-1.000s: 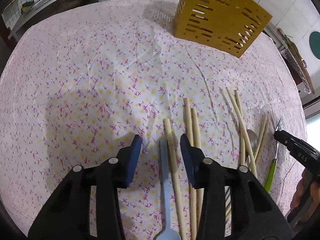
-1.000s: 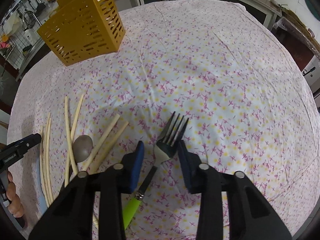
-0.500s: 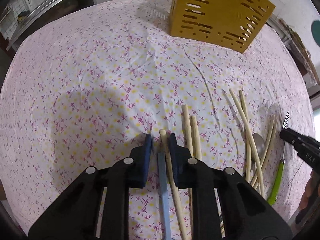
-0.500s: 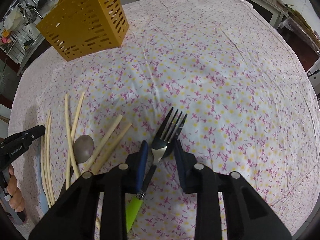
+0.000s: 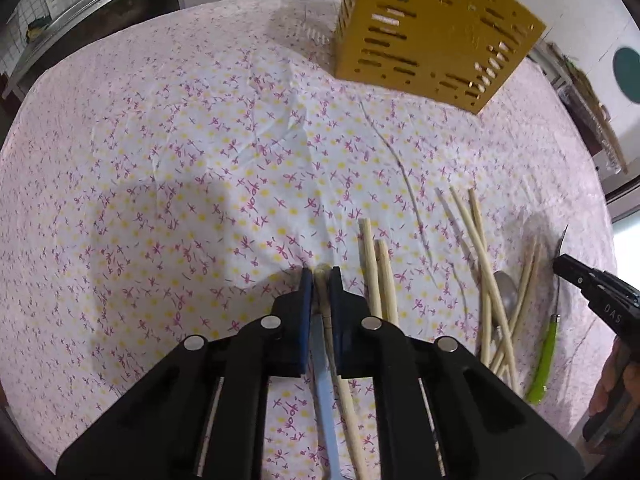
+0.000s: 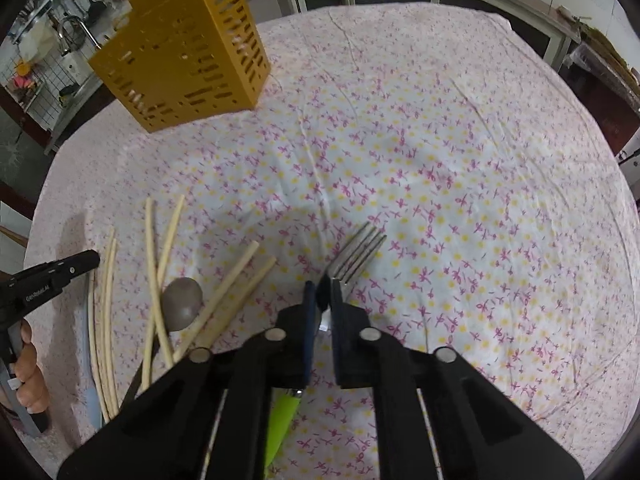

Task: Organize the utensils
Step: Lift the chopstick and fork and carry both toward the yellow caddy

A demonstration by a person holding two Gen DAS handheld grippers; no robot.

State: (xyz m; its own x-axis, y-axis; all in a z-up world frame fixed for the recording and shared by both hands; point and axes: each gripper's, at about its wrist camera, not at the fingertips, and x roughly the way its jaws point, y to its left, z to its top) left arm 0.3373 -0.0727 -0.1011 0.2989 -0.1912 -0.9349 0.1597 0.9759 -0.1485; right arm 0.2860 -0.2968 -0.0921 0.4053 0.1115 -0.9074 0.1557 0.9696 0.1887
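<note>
My left gripper (image 5: 320,278) has its jaws closing, and the pads pinch the top end of a pale wooden chopstick (image 5: 344,392). A light blue handle (image 5: 323,376) lies right beside it under the jaws. My right gripper (image 6: 324,292) also has closing jaws, which clamp the neck of a green-handled fork (image 6: 354,254). The fork is turned on its edge, tines pointing away. In the left wrist view the same fork (image 5: 546,356) lies at the right under the right gripper (image 5: 560,266). The yellow slotted utensil basket (image 5: 432,28) (image 6: 180,60) stands at the far side.
Several loose chopsticks (image 5: 378,276) (image 6: 160,264) and a metal spoon (image 5: 506,292) (image 6: 182,304) lie between the two grippers on the floral tablecloth (image 6: 460,160). A person's hand (image 6: 30,360) holds the left gripper (image 6: 92,258). A sink counter runs beyond the table.
Both grippers' jaws have gone from wide apart to shut. The left one slid forward to the chopstick's end. The fork has rolled from flat onto its edge between the right jaws.
</note>
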